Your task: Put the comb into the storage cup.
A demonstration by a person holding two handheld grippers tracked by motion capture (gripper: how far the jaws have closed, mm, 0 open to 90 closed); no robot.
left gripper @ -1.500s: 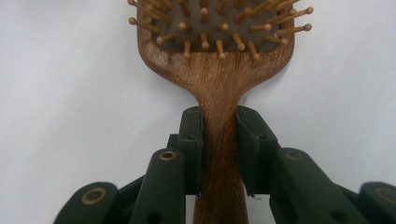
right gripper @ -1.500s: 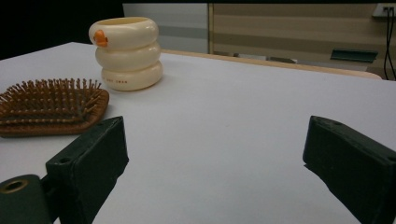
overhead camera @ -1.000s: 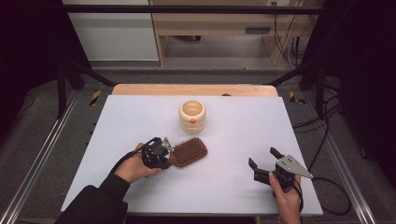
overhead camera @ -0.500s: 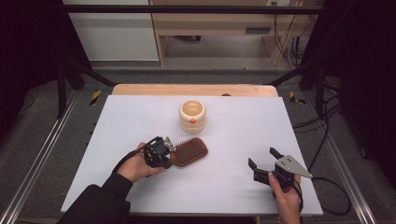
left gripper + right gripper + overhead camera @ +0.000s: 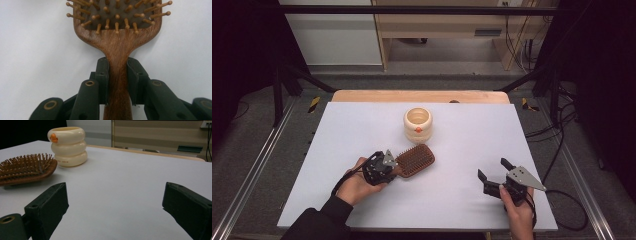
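The wooden hairbrush is lain flat on the white bench, bristles up, near the front and left of the middle. Its handle is clamped by the left gripper: in the left gripper view the 2 black jaws are seen pressed against either side of the narrow neck of the hairbrush, just below the bristled head, which points away from the gripper. The left hand is wrapped around the gripper body.

A cream ringed cup with an orange mark is stood upright behind the hairbrush, near it but apart. From the right gripper view the cup is seen just past the brush head.

The right gripper is held low over the bench, well apart to the right, with its jaws spread wide and nothing between them. The right hand is seen at the front edge.
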